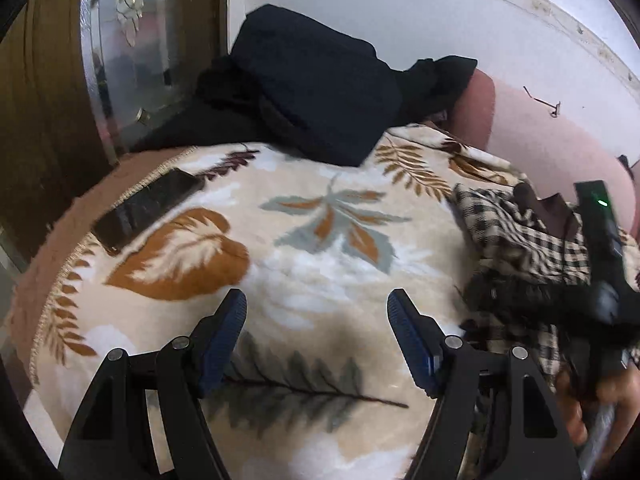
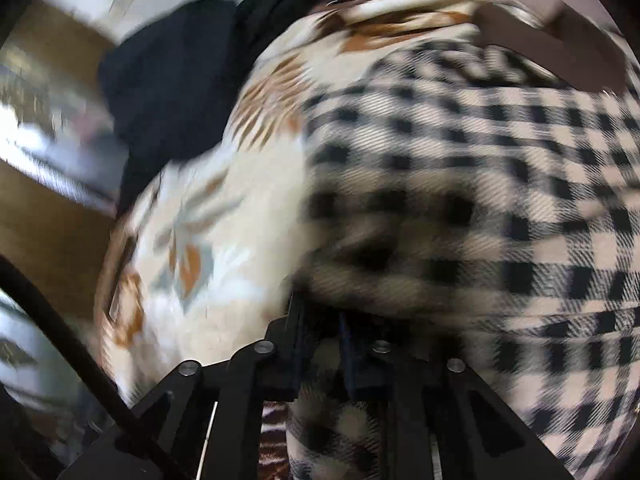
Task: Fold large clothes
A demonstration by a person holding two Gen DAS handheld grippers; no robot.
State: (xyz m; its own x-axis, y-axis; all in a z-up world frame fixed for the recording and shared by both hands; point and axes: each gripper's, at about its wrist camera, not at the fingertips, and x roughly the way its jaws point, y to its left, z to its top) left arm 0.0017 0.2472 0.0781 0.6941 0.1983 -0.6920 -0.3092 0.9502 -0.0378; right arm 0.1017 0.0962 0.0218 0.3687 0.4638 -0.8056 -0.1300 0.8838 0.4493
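A black-and-cream checked garment [image 1: 520, 236] lies bunched at the right of the leaf-patterned blanket [image 1: 304, 264]. My left gripper [image 1: 316, 312] is open and empty, hovering over the blanket's middle, left of the garment. My right gripper [image 1: 600, 292] shows at the right edge of the left wrist view, on the garment. In the blurred right wrist view the checked garment [image 2: 460, 168] fills the frame and my right gripper [image 2: 324, 316] is shut on a fold of it.
A pile of dark clothes [image 1: 316, 92] sits at the blanket's far side. A black phone [image 1: 148, 208] lies near the left edge. A wooden wardrobe with a mirror [image 1: 132, 40] stands at the left. A pink cushion [image 1: 560, 140] lies at the right.
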